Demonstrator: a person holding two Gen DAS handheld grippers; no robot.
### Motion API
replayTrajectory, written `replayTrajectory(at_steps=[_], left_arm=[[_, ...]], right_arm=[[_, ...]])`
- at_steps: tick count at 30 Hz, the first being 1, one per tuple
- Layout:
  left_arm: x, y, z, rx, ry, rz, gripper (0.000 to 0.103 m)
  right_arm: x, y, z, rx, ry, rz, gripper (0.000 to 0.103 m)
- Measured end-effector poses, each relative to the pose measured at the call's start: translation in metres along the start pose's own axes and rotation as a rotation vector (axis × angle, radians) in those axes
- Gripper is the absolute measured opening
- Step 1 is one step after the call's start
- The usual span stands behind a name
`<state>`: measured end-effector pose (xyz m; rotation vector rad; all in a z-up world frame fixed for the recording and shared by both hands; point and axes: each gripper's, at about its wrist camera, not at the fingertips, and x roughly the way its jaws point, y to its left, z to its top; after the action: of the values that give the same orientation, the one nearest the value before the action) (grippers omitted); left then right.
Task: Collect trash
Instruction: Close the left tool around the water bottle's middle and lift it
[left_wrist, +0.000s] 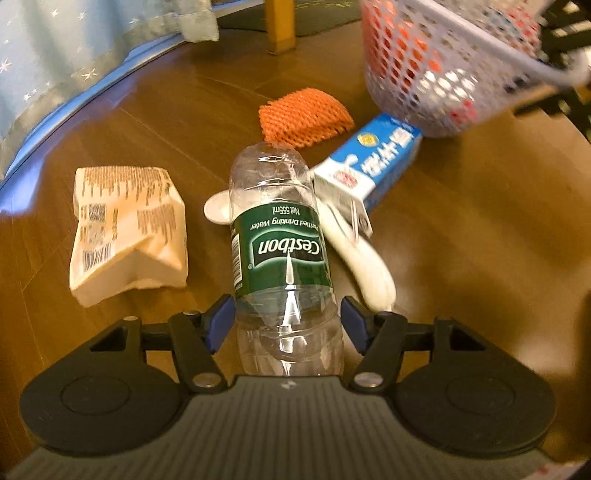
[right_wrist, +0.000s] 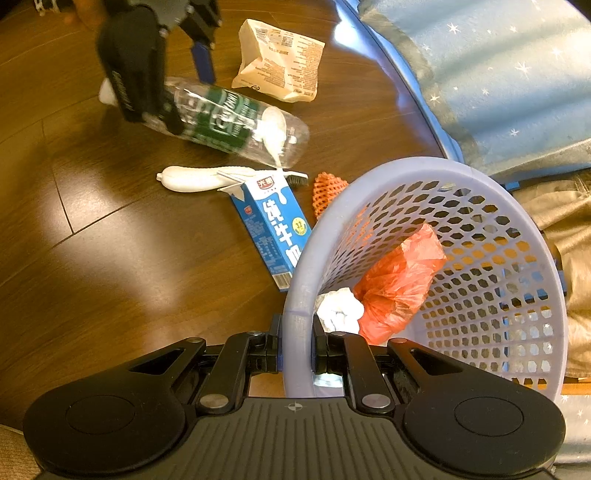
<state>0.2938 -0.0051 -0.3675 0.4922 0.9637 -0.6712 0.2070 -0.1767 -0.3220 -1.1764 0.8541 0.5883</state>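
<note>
This looks like a room in a home, likely a bedroom or living space. Dark wood-plank flooring fills most of both views. A pale blue fabric with small white stars hangs down at the upper right of the right-wrist view, like bedding or a cover. A yellow wooden furniture leg stands top centre of the left-wrist view.

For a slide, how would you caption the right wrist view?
Right hand-held gripper clamps the basket rim beside scattered trash.
</note>
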Motion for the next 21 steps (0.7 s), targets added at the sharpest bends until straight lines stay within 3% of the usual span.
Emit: replayTrajectory(at_steps=[5, 13, 21], left_arm=[[-0.003, 0.003, -0.008, 0.068, -0.002, -0.005, 0.061], [0.006, 0.008, -0.002, 0.062, 0.003, -0.006, 0.061], [0.017, 0.011, 0.0, 0.073, 0.011, 0.0, 0.064]], right_arm=[[0.0, 0.0, -0.005, -0.056, -0.013, 0.006, 0.009], [0.001, 0.011, -0.014, -0.185, -0.025, 0.001, 0.009], [0.003, 0.014, -0.016, -0.213, -0.027, 0.0, 0.009]])
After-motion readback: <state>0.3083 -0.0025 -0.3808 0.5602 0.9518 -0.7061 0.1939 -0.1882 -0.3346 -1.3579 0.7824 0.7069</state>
